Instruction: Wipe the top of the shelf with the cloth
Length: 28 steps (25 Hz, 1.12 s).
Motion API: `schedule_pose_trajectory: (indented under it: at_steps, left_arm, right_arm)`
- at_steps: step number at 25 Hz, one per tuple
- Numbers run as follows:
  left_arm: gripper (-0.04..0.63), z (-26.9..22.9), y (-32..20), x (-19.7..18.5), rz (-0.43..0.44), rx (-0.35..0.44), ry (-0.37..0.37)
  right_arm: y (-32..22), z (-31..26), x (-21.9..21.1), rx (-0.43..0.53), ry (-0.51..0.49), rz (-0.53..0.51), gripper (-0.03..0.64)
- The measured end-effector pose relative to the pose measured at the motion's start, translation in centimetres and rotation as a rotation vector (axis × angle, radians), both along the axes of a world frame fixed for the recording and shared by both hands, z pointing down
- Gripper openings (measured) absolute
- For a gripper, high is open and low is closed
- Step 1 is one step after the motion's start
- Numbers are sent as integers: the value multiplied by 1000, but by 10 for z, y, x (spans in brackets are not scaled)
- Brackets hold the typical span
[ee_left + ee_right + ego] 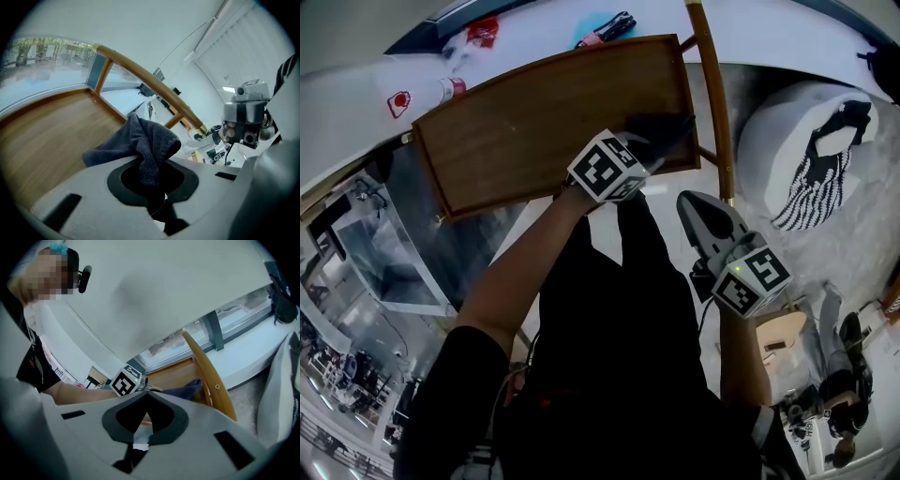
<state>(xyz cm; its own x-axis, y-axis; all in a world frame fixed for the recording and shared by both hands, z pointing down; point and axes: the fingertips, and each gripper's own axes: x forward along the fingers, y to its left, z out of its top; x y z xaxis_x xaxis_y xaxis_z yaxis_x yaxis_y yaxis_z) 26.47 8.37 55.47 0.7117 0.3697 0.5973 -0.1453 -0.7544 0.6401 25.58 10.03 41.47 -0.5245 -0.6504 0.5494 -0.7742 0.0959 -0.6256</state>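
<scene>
Cloth (664, 129) is dark grey and sits bunched on the wood shelf top (525, 122), at the shelf's right-hand near corner, centre-right in the upper half of the head view. One end of it is pinched in your left gripper (645, 142). In the left gripper view the cloth (143, 140) rises out of the fingers (93, 187) in a crumpled hump and spills fwd onto the wood. So the L fingers are clamped on the cloth, w/ the fabric filling the gap between them.

The shelf top is a bare brown panel, tilted across the upper middle of the head view. A curved wood rail (712, 84) runs along its right side. The same rail arcs across the upper centre of the left gripper view, just behind the cloth.

Your right gripper (701, 204) hangs off the shelf, lower right of the cloth and near the rail's lower end, well apart from the left one. In the right gripper view its fingers (93, 427) meet at the tips w/ nothing held between them. Past them, mid-frame, you see the left gripper's marker cube (124, 382), the cloth and the rail.

Far right of the head view, a black-and-white striped bag (817, 183) lies on a pale rounded surface. Along the top edge, small red and blue items sit on a white bench (356, 103).
</scene>
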Motion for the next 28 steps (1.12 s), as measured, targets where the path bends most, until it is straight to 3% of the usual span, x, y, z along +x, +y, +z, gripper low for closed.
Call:
schedule_pose_trajectory:
  at_steps: [5, 16, 22, 28]
  left_arm:
    - [54, -47, -18, -26, -91, 11, 88]
    - [54, -157, -63, -125, -262, 146, 237]
    - [54, -201, -68, -187, -338, 209, 258]
    - [54, -216, -59, -250, -403, 227, 237]
  right_arm:
    - [-17, -20, -17, 53, 13, -26, 5]
    - [-47, -73, -85, 165, 42, -142, 5]
    - [-59, -99, -123, 218, 83, -216, 5]
    - [-66, -117, -162, 248, 103, -267, 3]
